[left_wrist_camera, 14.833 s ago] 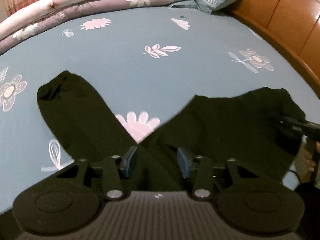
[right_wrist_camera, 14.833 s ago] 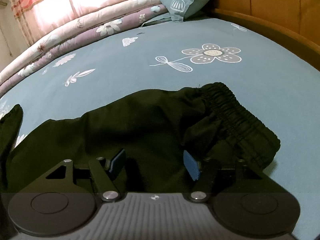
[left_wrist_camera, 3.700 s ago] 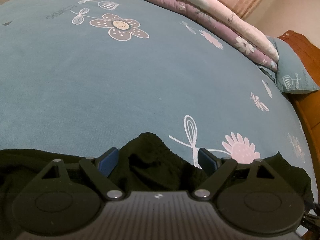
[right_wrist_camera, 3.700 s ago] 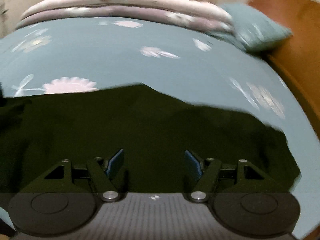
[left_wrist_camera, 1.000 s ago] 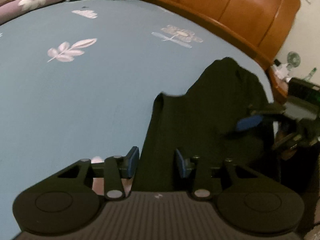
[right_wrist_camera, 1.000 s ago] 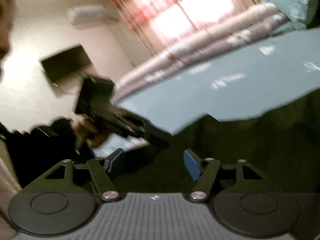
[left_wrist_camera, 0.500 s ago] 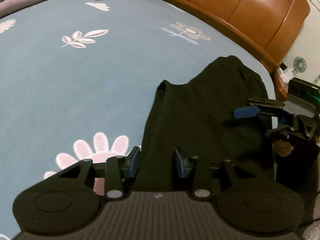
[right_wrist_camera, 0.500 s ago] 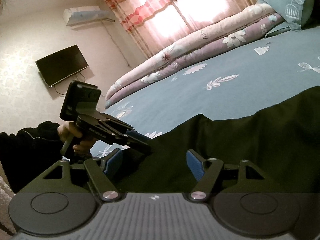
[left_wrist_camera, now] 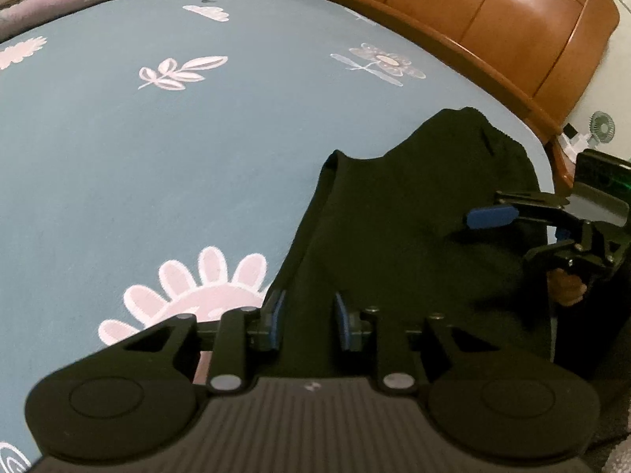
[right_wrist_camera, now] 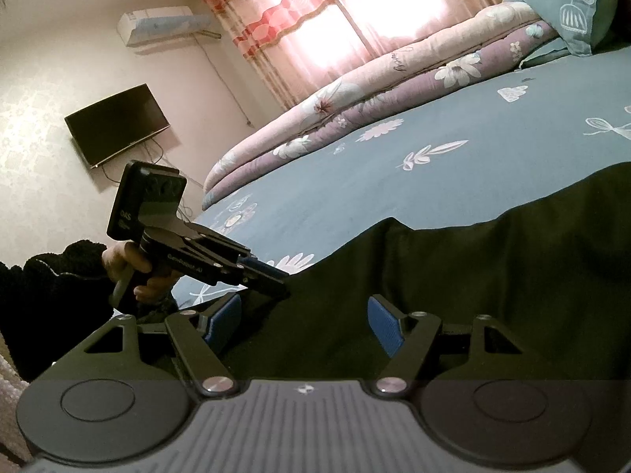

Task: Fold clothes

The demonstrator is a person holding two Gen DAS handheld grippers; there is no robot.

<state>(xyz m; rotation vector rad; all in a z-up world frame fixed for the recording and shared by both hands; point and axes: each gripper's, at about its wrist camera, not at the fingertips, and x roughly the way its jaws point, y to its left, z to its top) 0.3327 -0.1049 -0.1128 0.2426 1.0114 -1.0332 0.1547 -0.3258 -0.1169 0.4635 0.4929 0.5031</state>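
Black trousers lie folded lengthwise along the near edge of the blue flowered bed sheet. My left gripper points down at one end of them. Its jaws are closing, with the trousers' left edge between the blue pads and a narrow gap still showing. In the right wrist view the same trousers fill the lower right. My right gripper stands open and wide over the dark cloth near the other end. The left gripper shows there with its tips at the fabric. The right gripper appears at the right of the left wrist view.
A wooden headboard runs along the far right of the bed. A rolled flowered quilt and a pillow lie at the far side. A person's hand holds the left gripper. A wall television hangs beyond.
The left jaws have drawn closer together around the trousers' edge. The right wrist view has gone from blurred to steady, with its jaws equally wide.
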